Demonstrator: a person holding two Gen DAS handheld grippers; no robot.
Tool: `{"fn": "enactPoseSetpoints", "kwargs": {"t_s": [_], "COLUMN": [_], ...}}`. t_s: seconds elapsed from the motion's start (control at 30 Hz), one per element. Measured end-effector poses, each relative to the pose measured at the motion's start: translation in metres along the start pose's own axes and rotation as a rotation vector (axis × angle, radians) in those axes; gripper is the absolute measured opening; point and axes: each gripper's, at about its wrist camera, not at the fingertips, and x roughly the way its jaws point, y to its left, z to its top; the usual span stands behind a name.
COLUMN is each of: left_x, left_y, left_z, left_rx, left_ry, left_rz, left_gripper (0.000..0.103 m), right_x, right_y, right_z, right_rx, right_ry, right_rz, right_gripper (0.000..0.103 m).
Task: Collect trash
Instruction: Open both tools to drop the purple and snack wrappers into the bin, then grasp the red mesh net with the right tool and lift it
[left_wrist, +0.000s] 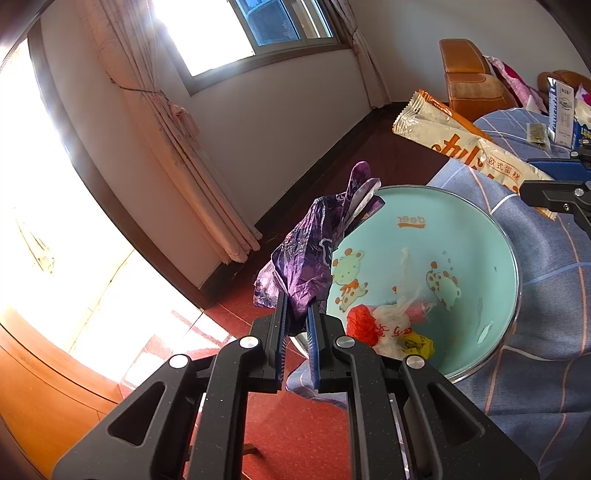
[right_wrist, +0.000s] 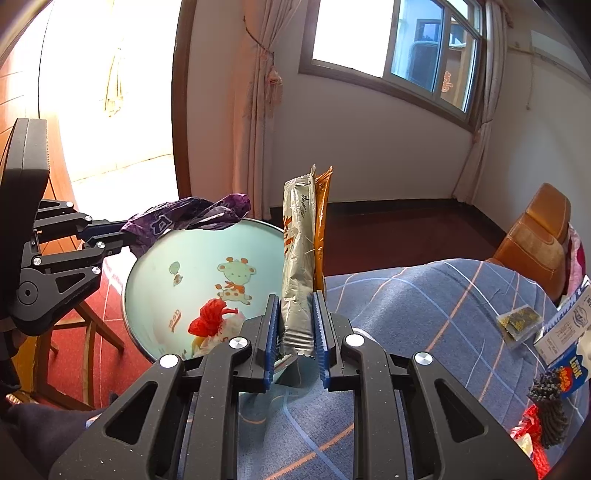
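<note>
A turquoise basin (left_wrist: 514, 258) (right_wrist: 127, 295) with giraffe drawings sits at the edge of a blue checked cloth. Crumpled red, white and yellow plastic trash (left_wrist: 373, 328) (right_wrist: 210, 319) lies in it. My left gripper (left_wrist: 297, 308) (right_wrist: 123, 238) is shut on a crumpled purple plastic bag (left_wrist: 310, 251) (right_wrist: 184, 216), held over the basin's near-left rim. My right gripper (right_wrist: 295, 297) (left_wrist: 524, 176) is shut on a long silver-and-orange snack wrapper (right_wrist: 297, 258) (left_wrist: 461, 144), which stands upright beside the basin's right rim.
The blue checked cloth (right_wrist: 424, 314) (left_wrist: 535, 332) also carries a blue-white carton (right_wrist: 565, 332) (left_wrist: 561, 114), a small clear packet (right_wrist: 519, 323), and a red wrapper with a dark ridged piece (right_wrist: 546, 413). An orange chair (right_wrist: 535, 236) stands behind. A wooden stool (right_wrist: 85, 332) is on the red floor.
</note>
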Motion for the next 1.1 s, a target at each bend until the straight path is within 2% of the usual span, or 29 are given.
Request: {"fn": "enactPoseSetpoints", "kwargs": {"t_s": [0.03,0.1,0.17,0.2,0.27,0.3,0.4,0.47,0.5,0.63,0.8,0.87,0.97,1.1], "left_x": [0.0,-0.001,0.0,0.0,0.0,-0.001,-0.002,-0.002,-0.002,-0.005,-0.016,-0.019,-0.021,-0.028], "left_y": [0.0,0.0,-0.001,-0.001,-0.001,-0.002,-0.004,-0.004,-0.005,-0.021,-0.052,-0.064,-0.079,-0.09], "left_z": [0.0,0.0,0.0,0.0,0.0,0.0,0.0,0.0,-0.001,-0.003,-0.005,-0.007,-0.011,-0.014], "left_rx": [-0.003,-0.009,-0.011,-0.016,-0.024,-0.024,-0.029,-0.038,-0.039,-0.032,0.008,0.036,0.065,0.075], "left_ry": [-0.001,-0.003,-0.001,0.0,-0.001,-0.004,-0.006,-0.009,-0.009,-0.003,-0.016,-0.02,-0.015,-0.011], "left_rz": [-0.002,-0.007,-0.022,-0.032,-0.041,-0.038,-0.042,-0.039,-0.036,-0.058,-0.107,-0.116,-0.13,-0.155], "left_gripper": [0.015,0.027,0.03,0.03,0.045,0.048,0.051,0.061,0.061,0.062,0.065,0.07,0.071,0.071], "right_x": [0.0,0.003,0.003,0.003,0.004,0.004,0.001,-0.004,-0.007,-0.031,-0.088,-0.118,-0.151,-0.174], "right_y": [0.001,0.003,0.005,0.006,0.006,0.006,0.005,0.002,0.0,-0.019,-0.051,-0.07,-0.094,-0.125], "right_z": [0.0,0.0,-0.002,-0.002,-0.002,-0.003,-0.005,-0.008,-0.011,-0.027,-0.067,-0.088,-0.115,-0.142], "right_rx": [-0.001,-0.007,-0.012,-0.013,-0.006,-0.006,0.0,0.018,0.027,0.122,0.238,0.309,0.4,0.5], "right_ry": [0.001,0.014,0.014,0.012,0.015,0.017,0.013,0.015,0.014,0.009,-0.013,-0.034,-0.04,-0.042], "right_rz": [0.005,0.026,0.034,0.034,0.035,0.034,0.023,0.002,-0.009,-0.09,-0.256,-0.305,-0.391,-0.483], "right_gripper": [0.02,0.024,0.039,0.043,0.045,0.046,0.053,0.054,0.055,0.058,0.061,0.063,0.064,0.07]}}
